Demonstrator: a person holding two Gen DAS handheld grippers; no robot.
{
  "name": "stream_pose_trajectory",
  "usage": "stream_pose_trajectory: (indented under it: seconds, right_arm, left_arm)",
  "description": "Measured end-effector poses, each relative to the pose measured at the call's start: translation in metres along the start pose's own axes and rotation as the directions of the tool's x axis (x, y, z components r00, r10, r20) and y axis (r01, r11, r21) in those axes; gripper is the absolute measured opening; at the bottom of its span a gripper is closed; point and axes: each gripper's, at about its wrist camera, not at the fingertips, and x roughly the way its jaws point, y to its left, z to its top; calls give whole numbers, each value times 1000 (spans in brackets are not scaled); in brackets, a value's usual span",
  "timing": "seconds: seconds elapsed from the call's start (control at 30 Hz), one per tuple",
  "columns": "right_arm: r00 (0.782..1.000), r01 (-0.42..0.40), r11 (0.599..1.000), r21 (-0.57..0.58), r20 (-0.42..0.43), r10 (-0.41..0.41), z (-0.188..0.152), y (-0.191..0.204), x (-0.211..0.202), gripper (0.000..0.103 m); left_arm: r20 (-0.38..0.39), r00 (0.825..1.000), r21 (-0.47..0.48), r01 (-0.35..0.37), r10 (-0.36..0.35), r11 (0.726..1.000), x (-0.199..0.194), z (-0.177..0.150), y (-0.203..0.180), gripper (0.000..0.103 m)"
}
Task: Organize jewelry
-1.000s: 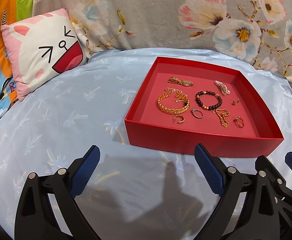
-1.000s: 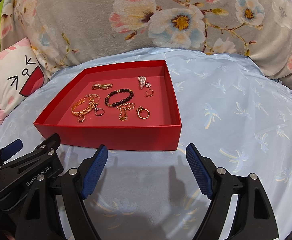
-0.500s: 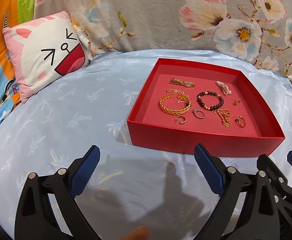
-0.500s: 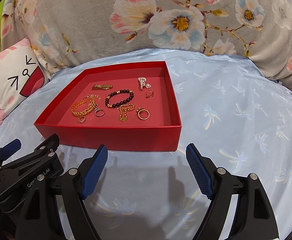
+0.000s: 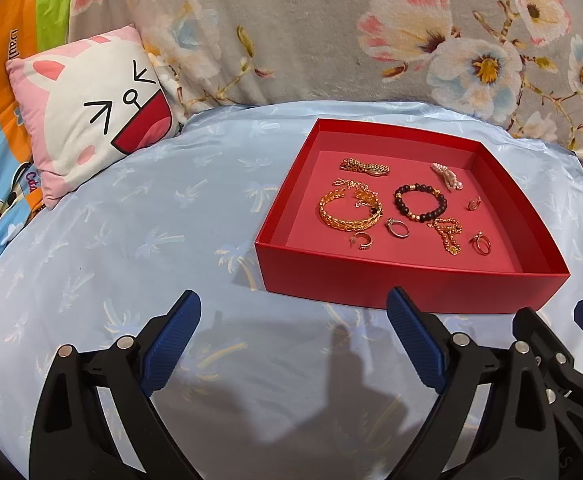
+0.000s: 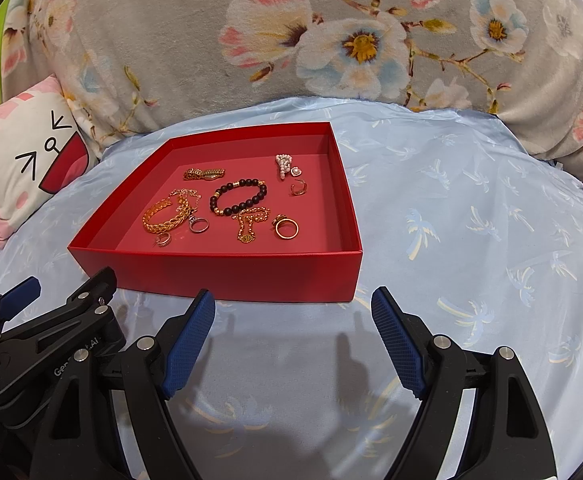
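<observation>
A red box sits on the light blue bedspread. Inside lie a gold leaf bangle, a dark bead bracelet, a gold chain, a pearl piece, a gold pendant chain and several rings. My left gripper is open and empty, in front of the box's near left corner. My right gripper is open and empty, in front of the box's near right corner.
A pink and white cat cushion lies at the back left. A grey floral blanket rises behind the box. The light blue bedspread extends left and right of the box.
The left wrist view has shifted slightly, so the box and cushion sit a little further right and lower. The right view is almost unchanged. Both grippers stay open.
</observation>
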Motion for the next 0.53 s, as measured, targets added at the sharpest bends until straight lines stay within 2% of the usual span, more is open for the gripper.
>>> stream_pose_trajectory:
  seconds: [0.53]
  right_arm:
    - [1000, 3, 1000, -4, -2, -3, 0, 0, 1, 79]
  left_arm:
    - [-2, 1000, 2, -7, 7, 1000, -1, 2, 3, 91]
